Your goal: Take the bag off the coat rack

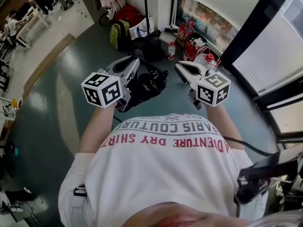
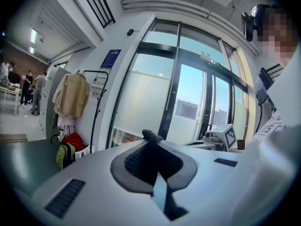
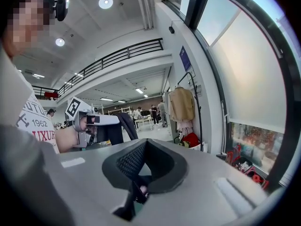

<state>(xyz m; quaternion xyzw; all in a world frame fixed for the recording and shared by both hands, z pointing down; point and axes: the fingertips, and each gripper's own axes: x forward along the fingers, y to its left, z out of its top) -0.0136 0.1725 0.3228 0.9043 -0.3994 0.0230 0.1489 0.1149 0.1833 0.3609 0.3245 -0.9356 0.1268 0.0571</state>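
The fingers (image 2: 89, 175) of my left gripper (image 1: 134, 61) are pressed together, and a dark bit of strap pokes up at their tips. They are clamped on the black bag (image 1: 149, 84). The bag hangs in a soft bunch just under that gripper, close in front of my body and above the floor (image 1: 71, 98).

The fingers of my right gripper (image 1: 182, 68) are together too, and I see nothing of the bag in them. That gripper is up beside the left one, near the bag but not touching it.

The coat rack (image 1: 146, 8) stands well apart from me, by the big windows, with a tan coat (image 2: 71, 95) on it and other bags at its foot.

So I think the bag is already off the rack, and the job is almost over. Next I think I need a firm hold on the strap so the bag does not slip, and a good place to set it down.
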